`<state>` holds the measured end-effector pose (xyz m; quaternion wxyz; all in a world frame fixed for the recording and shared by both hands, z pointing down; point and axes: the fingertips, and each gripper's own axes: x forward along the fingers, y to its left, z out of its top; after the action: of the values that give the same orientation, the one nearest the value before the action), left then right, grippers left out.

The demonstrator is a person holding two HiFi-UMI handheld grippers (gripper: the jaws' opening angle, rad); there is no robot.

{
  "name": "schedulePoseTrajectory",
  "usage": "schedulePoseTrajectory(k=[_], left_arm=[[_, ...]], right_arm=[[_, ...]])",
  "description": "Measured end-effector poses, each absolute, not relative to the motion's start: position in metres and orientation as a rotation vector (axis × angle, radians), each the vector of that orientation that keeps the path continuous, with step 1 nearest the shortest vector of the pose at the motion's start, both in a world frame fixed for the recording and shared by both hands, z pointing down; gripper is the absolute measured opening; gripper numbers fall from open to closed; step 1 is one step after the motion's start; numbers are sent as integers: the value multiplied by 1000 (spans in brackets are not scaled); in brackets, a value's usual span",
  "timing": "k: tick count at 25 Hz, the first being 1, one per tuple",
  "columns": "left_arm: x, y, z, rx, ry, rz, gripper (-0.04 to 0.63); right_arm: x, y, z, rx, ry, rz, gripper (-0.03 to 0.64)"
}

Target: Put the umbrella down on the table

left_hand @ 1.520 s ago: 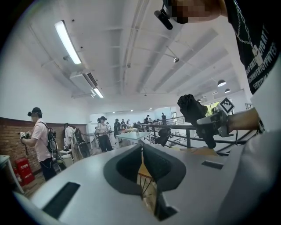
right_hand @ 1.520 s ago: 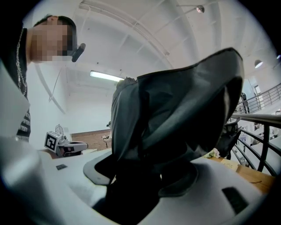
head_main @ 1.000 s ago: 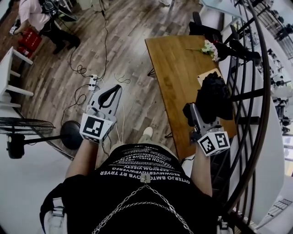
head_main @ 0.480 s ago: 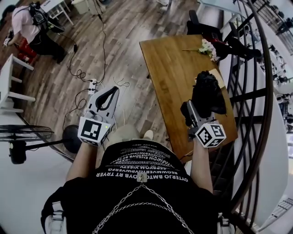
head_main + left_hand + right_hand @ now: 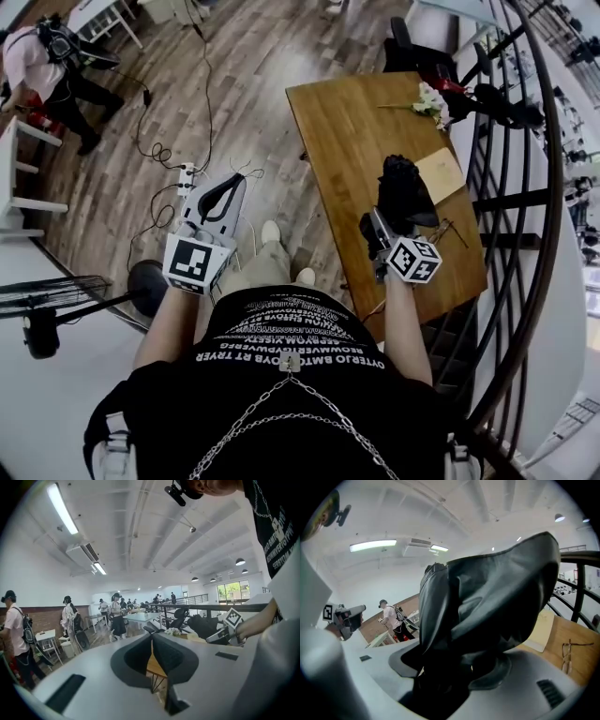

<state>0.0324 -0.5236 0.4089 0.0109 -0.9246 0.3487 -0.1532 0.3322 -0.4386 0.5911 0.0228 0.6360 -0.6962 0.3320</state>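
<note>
A folded black umbrella (image 5: 404,192) hangs over the wooden table (image 5: 352,141), near its right side. My right gripper (image 5: 383,219) is shut on the umbrella's lower end, and the dark fabric bulges up past the jaws. The umbrella (image 5: 487,597) fills most of the right gripper view and hides the right gripper's (image 5: 449,670) pads. My left gripper (image 5: 225,192) is out over the wooden floor to the left of the table, shut with nothing in it. In the left gripper view the left gripper's (image 5: 151,637) tips meet, leaving only a thin slit.
On the table lie a beige envelope (image 5: 439,173), a pair of glasses (image 5: 450,230) and a bunch of flowers (image 5: 429,97) at the far end. A curved black railing (image 5: 539,216) runs along the right. Cables, a power strip (image 5: 187,174) and a fan (image 5: 56,302) are on the left, with a person (image 5: 47,56) beyond.
My right gripper has come down and shifted left with the umbrella, closer to the tabletop. The left gripper drifted a little. The person at the back walked further left.
</note>
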Motion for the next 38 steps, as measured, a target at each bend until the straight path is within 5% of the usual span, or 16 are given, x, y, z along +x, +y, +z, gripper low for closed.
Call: schedulePoseTrajectory(k=[27, 33, 38], left_arm=[[65, -600, 450, -2991, 911, -609, 34], [91, -588, 443, -2990, 862, -596, 34], [120, -567, 433, -3041, 810, -529, 34]], right_arm=[[370, -475, 829, 1697, -1571, 1253, 282], [373, -470, 816, 1637, -1632, 1272, 365], [396, -441, 778, 1665, -1615, 1194, 371]])
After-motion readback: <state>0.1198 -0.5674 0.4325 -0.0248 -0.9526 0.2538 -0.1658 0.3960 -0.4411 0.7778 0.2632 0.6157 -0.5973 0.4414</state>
